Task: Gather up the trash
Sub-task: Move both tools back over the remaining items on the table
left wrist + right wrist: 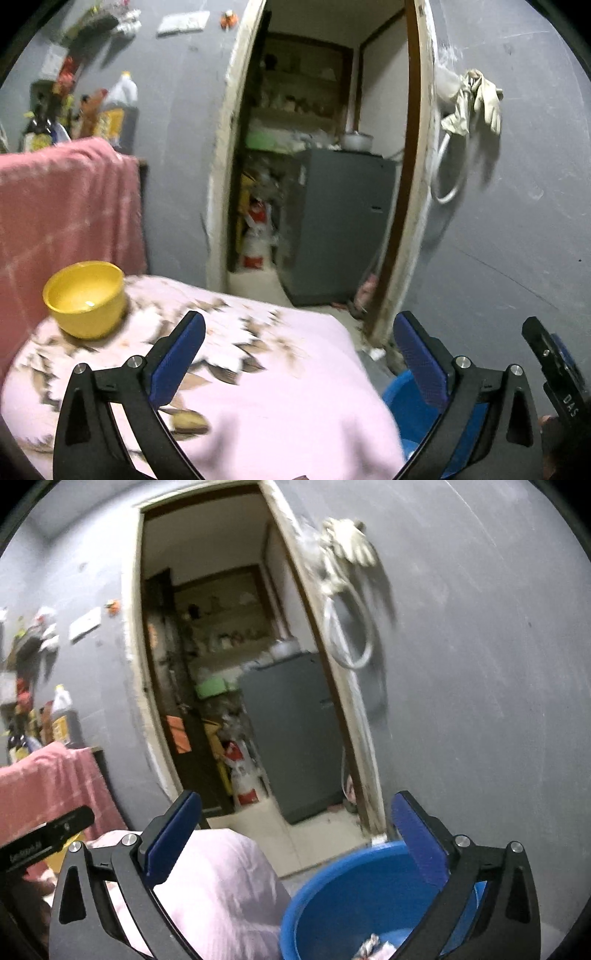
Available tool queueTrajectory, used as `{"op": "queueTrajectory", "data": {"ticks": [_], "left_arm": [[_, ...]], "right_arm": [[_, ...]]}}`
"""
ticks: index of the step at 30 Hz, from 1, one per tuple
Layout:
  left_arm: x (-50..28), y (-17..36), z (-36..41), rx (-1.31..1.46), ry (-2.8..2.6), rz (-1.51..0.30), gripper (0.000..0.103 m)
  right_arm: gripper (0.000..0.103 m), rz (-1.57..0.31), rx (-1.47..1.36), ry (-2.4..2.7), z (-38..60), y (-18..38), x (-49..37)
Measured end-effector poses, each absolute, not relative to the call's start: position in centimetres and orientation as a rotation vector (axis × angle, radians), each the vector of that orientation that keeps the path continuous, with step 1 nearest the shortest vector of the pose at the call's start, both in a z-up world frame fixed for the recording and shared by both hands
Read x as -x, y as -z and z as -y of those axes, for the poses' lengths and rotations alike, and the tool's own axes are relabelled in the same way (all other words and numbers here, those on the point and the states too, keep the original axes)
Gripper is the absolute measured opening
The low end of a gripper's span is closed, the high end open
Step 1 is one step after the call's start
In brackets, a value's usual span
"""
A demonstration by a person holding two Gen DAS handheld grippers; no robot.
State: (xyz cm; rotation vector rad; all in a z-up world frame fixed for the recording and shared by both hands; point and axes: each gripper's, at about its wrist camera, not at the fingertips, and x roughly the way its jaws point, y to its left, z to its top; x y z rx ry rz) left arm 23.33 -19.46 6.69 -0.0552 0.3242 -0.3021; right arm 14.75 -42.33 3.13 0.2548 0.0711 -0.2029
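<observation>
Our right gripper [295,834] hangs spread and empty above the round blue plastic tub [332,897], which already holds some crumpled wrapper scraps [369,947]. Our left gripper [299,354] is likewise spread, empty, over the pink floral cloth-covered table [280,387]. We judge some trash binned; a brownish scrap [190,421] on the cloth may remain. The yellow plastic bowl [86,297] looks empty.

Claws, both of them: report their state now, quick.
Left claw: open, holding nothing, over the pink cloth.
Right claw: open, holding nothing, above the blue tub.
</observation>
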Motion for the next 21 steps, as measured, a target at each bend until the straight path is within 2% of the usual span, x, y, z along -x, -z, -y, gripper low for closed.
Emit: {"op": "queueTrajectory", "data": {"ticks": [11, 21], "left_arm": [[-19.2, -7.6, 14.7, 0.006, 0.198, -0.151, 0.100], [-17.4, -7.7, 9.7, -0.031, 0.129, -0.085, 0.100]], "right_arm": [[0.103, 0.141, -0.155, 0.064, 36.4, -4.6, -13.0], [0.103, 0.175, -0.027, -0.038, 30.6, -4.5, -13.6]]}}
